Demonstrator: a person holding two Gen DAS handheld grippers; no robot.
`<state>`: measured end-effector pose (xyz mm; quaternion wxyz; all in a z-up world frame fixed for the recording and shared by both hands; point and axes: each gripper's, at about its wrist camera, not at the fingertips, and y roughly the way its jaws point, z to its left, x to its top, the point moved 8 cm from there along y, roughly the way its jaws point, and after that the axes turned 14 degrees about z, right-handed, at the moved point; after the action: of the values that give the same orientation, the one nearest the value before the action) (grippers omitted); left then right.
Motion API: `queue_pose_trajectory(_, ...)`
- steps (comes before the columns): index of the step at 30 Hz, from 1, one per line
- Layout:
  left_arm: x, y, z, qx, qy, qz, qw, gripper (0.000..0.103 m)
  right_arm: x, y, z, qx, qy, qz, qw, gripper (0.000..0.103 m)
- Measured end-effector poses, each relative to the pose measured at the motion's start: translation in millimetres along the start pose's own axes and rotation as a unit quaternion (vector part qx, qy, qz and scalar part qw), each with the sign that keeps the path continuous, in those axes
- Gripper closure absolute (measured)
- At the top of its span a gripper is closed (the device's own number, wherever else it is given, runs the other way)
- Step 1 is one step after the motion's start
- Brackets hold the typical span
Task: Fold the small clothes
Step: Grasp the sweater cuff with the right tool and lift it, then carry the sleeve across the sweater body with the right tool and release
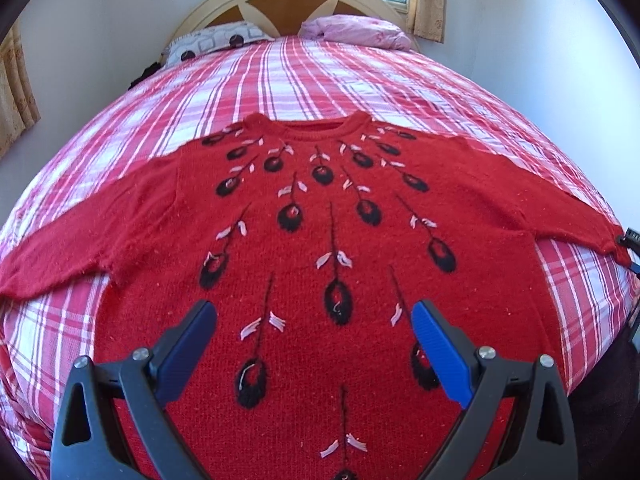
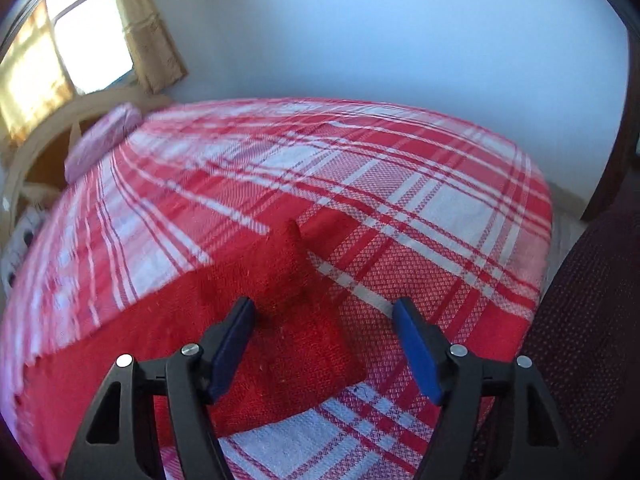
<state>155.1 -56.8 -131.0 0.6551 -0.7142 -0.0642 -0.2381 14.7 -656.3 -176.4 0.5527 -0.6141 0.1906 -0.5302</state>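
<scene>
The right gripper (image 2: 324, 344) hangs over the end of the sweater's right sleeve (image 2: 288, 320), tilted down at it, jaws parted with the sleeve's cuff end lying below and between them; the pads do not press on the knit, so nothing is held. The left gripper (image 1: 314, 344) is spread wide and empty above the lower middle of the sweater (image 1: 320, 240), well away from either sleeve.

From the largest thing down: the bed (image 1: 320, 80), under a red and white plaid cover, carries the whole garment. The red sweater lies flat and face up, collar toward the headboard, hem toward the person, its black and white feather pattern showing. Both sleeves run out sideways, so the garment's long axis at this moment goes across the bed, sleeve tip to sleeve tip.

The sleeve under the right gripper runs from the body out toward the bed's right edge, and its tip sits directly ahead of that gripper. The right hand is clearly the nearer one to it. I judge the next move to be a pinch on that cuff, then a carry inward across the chest, along the sleeve's own length.
</scene>
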Motion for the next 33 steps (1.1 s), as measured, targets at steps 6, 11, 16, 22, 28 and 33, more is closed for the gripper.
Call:
queue_pose_trajectory(6,-6,-2,6,-0.005,-0.009,0.001,1.0000,0.003,-3,-6,23,-0.008,-0.072,0.005,0.997,0.083)
queue_pose_trajectory(11,-7,-15,24,-0.002,-0.024,-0.020,0.9995,0.003,-4,-15,45,-0.020,-0.103,0.030,0.994,0.095)
queue_pose_trajectory(16,-8,-23,54,-0.002,-0.056,-0.035,0.9978,0.003,-8,-71,91,0.038,-0.124,0.012,0.991,0.095)
queue_pose_trajectory(22,-12,-29,86,0.001,-0.093,-0.043,0.9948,0.003,-35,-149,203,0.149,-0.205,0.007,0.967,0.095)
queue_pose_trajectory(28,-22,-35,123,0.015,-0.127,-0.052,0.9904,0.003,-105,-201,349,0.265,-0.304,0.044,0.914,0.095)
queue_pose_trajectory(33,-31,-42,159,0.025,-0.161,-0.059,0.9849,0.003,-186,-203,458,0.317,-0.362,0.072,0.874,0.095)
